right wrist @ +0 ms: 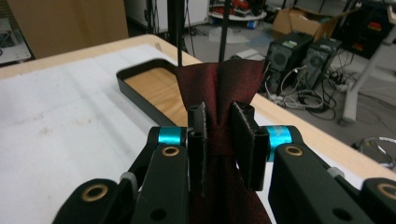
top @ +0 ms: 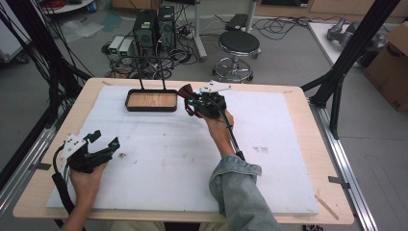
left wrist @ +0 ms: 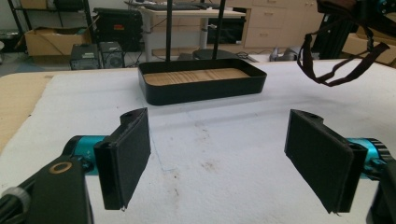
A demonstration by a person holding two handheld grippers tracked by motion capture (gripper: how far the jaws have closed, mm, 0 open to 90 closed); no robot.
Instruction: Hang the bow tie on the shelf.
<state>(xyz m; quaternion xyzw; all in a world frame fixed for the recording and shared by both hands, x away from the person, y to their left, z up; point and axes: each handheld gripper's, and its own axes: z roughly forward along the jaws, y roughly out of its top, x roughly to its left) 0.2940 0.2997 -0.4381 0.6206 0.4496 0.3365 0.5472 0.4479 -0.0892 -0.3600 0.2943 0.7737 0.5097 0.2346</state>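
A dark red bow tie (right wrist: 219, 88) is pinched at its middle by my right gripper (right wrist: 219, 135), raised over the white mat just right of the black tray (top: 151, 100). In the high view the bow tie (top: 185, 91) hangs left of that gripper (top: 199, 103), its strap dangling below. The tray has a wooden floor (left wrist: 198, 77) and two thin uprights behind it. My left gripper (top: 103, 147) rests near the table's front left, open, with nothing between its pads (left wrist: 133, 156). The bow tie's strap (left wrist: 343, 65) loops at the upper right of the left gripper view.
A white foam mat (top: 192, 159) covers the wooden table (top: 303, 96). Beyond the far edge stand a round stool (top: 239, 45) and computer towers (top: 154, 26) with cables. Black frame posts (top: 356, 43) rise at the right.
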